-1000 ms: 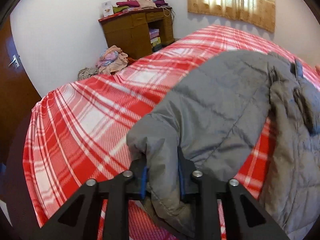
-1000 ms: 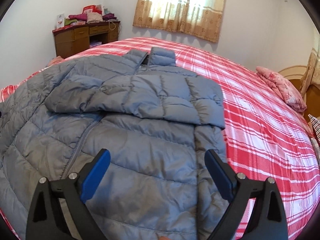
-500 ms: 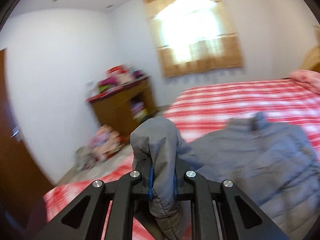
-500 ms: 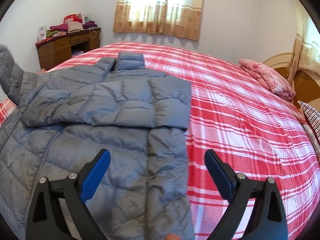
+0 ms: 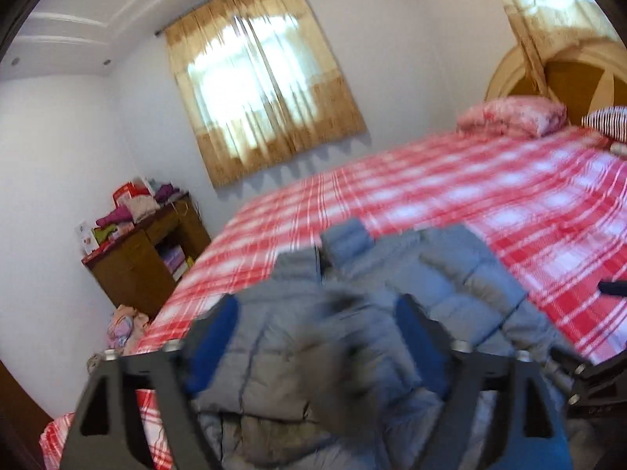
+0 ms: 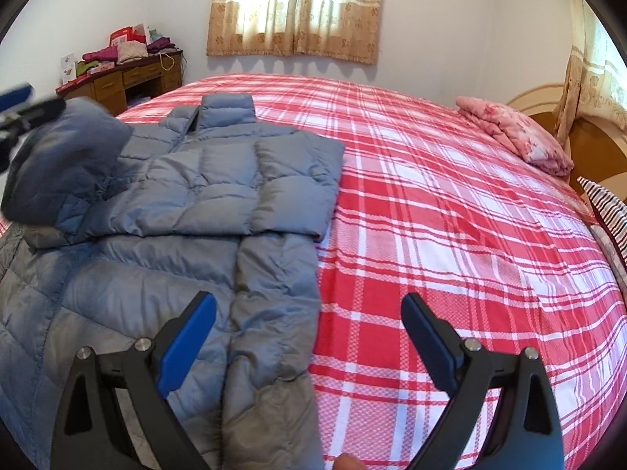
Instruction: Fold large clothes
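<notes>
Mid-fold: one sleeve (image 6: 219, 196) lies across my jacket (image 6: 164, 282) on the bed (image 6: 450, 235); the second hangs by my left tool (image 5: 313, 337), jaws apart; right tool (image 6: 309, 337) open, empty.

White walls, a curtained window (image 6: 296, 8), wooden desk (image 6: 129, 78).

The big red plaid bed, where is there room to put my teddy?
Bare red plaid bedspread stretches between the grey puffer jacket and the pink flowered pillow, and behind the collar toward the curtains. The jacket fills the near left side.
</notes>
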The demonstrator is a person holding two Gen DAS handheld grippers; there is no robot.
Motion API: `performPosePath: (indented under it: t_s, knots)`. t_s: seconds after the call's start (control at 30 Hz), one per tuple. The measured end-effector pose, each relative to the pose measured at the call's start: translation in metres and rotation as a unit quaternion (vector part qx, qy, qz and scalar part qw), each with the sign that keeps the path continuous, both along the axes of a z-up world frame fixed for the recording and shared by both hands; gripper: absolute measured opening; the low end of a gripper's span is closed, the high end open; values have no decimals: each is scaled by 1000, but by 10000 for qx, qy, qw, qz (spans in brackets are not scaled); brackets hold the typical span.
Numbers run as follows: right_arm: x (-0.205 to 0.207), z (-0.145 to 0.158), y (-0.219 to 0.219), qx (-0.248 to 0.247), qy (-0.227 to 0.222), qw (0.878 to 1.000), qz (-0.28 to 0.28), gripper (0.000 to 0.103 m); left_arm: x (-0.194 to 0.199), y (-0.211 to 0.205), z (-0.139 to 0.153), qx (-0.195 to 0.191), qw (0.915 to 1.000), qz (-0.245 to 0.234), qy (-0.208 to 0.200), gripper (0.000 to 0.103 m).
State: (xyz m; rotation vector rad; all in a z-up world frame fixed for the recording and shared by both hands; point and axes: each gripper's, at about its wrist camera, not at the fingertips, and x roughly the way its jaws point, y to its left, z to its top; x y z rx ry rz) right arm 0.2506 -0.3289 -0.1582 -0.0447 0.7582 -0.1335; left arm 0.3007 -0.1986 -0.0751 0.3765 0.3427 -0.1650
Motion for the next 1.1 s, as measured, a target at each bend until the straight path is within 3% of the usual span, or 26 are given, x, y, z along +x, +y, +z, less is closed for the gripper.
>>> performPosePath:
  t_s: [0.03, 0.23, 0.4, 0.57, 0.67, 0.7, 0.73, 0.8, 0.97, 1.1]
  knots:
    - [1, 0, 0, -8, 22, 10000, 8, 98, -2, 6, 5, -67, 9999, 11, -80, 95]
    - [5, 16, 4, 189, -36, 9998, 114, 98, 5, 68, 4, -14, 9977, 617, -264, 96]
    - [24, 28, 21, 703, -111, 9966, 421, 101, 39, 135, -46, 220, 9874, 1502, 438, 96]
    - [61, 15, 53, 1105, 246, 9906, 765, 100, 66, 191, -98, 296, 9646, 2420, 1002, 96]
    - [84, -4, 67, 1326, 610, 9856, 851, 86, 78, 214, -118, 202, 9513, 2800, 1276, 96]
    - [90, -10, 72, 1433, 722, 9829, 908, 75, 79, 219, -123, 177, 9490, 2853, 1331, 96]
    - [93, -14, 74, 1526, 774, 9806, 959, 51, 79, 223, -129, 171, 9461, 2926, 1382, 96]
    - [94, -13, 77, 1540, 723, 9806, 971, 16, 80, 230, -138, 161, 9433, 2986, 1440, 96]
    - [81, 3, 58, 1203, 365, 9899, 661, 11, 86, 234, -145, 49, 9418, 3003, 1508, 96]
    - [76, -1, 40, 1058, 400, 9928, 404, 10, 86, 230, -146, 146, 9416, 3012, 1498, 96]
